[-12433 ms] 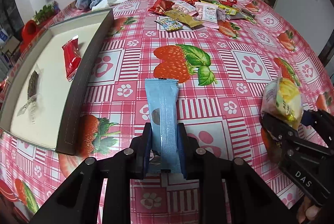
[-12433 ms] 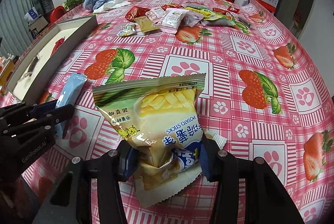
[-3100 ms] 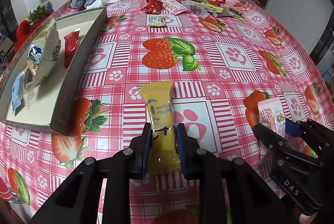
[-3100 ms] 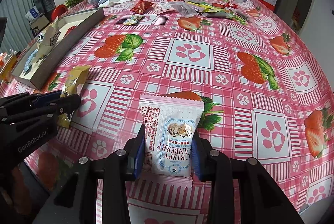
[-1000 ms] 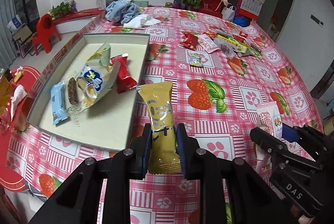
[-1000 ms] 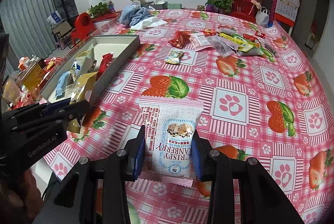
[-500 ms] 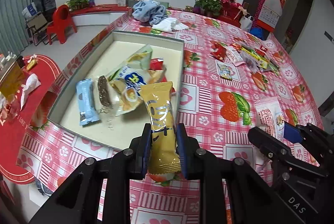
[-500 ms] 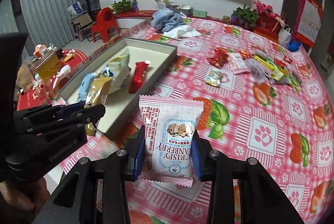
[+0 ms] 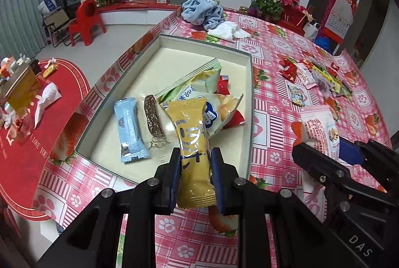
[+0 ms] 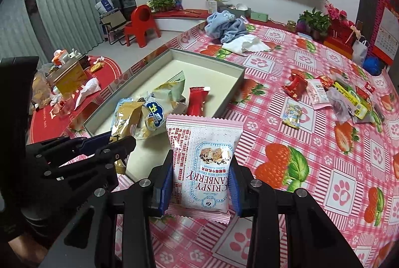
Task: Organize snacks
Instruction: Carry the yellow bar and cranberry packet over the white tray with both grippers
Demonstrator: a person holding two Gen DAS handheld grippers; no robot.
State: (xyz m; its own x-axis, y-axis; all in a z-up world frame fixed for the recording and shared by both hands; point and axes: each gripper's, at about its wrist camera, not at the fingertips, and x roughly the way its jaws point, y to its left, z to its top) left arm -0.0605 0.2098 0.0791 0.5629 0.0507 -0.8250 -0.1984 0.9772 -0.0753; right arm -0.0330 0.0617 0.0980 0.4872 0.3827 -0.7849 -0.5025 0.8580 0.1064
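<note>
My left gripper (image 9: 195, 169) is shut on a yellow snack packet (image 9: 193, 140), held upright in the air over the near end of the shallow grey box (image 9: 250, 93). My right gripper (image 10: 200, 174) is shut on a pink-and-white cranberry nougat packet (image 10: 203, 158), held above the tablecloth just right of the box (image 10: 234, 85). Inside the box lie a blue packet (image 9: 128, 128), a dark bar (image 9: 152, 118), a potato-stick bag (image 9: 199, 83) and a red packet (image 10: 197, 99). The left gripper (image 10: 113, 143) also shows at the left of the right wrist view.
A pile of loose snacks (image 10: 331, 93) lies on the strawberry tablecloth at the far right. A blue cloth (image 10: 225, 27) and a white one (image 10: 245, 43) sit beyond the box. Off the table's left edge are a red rug (image 9: 22, 143) and a red chair (image 9: 84, 21).
Both grippers have carried their packets leftward toward the box. The yellow packet now hangs over the box's near end, and the box fills more of both views.
</note>
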